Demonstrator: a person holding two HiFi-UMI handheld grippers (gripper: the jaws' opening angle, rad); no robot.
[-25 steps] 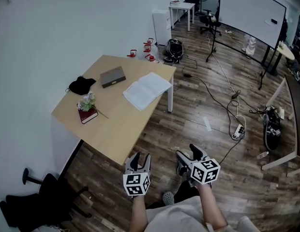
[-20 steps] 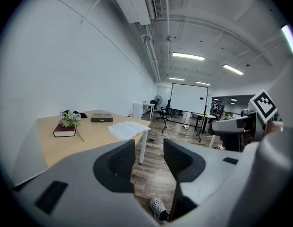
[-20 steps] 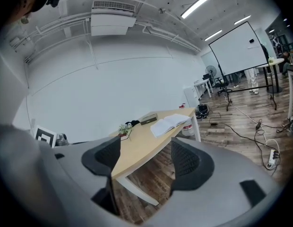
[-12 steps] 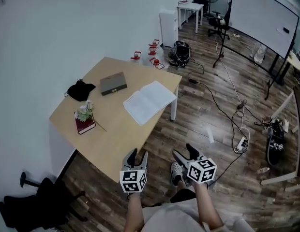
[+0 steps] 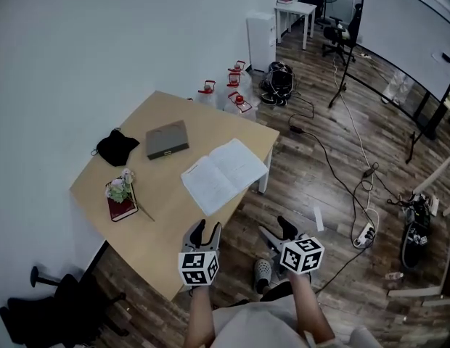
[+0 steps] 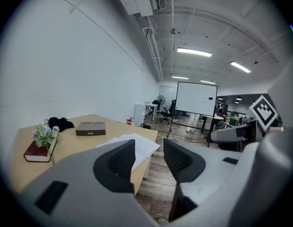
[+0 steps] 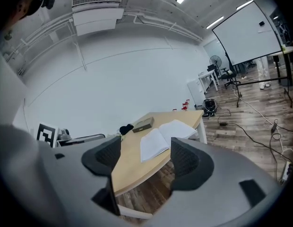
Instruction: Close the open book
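**Open book flat on tabletop; both tools empty and held short of it**

- The open book [image 5: 223, 174] is seen lying flat, pages up, on the pale wooden tabletop [image 5: 170, 227]. It sits toward the right-hand edge as the head view shows it.
- The left tool [image 5: 206, 232] is held at the near edge of the tabletop, short of the book and not touching it. Its jaws are parted by a moderate gap with nothing gripped. In the left gripper view only the white pages and the floor are seen beyond the gap.
- The right tool [image 5: 276, 230] is held off the tabletop, over the wooden floor [image 5: 319, 165], beside the left one. Its jaws are parted somewhat wider and nothing is gripped. In the right gripper view the book is framed between them, well beyond.
- Farther back on the tabletop a flat grey box [image 5: 167, 139] is noted, with a black cloth [image 5: 117, 146] to its left.
- Nearer the left edge a dark red book [image 5: 121, 207] is seen, closed, with a small bunch of flowers [image 5: 122, 187] laid on it.
- Red-capped bottles [image 5: 237, 96] are noted on the floor past the far edge.
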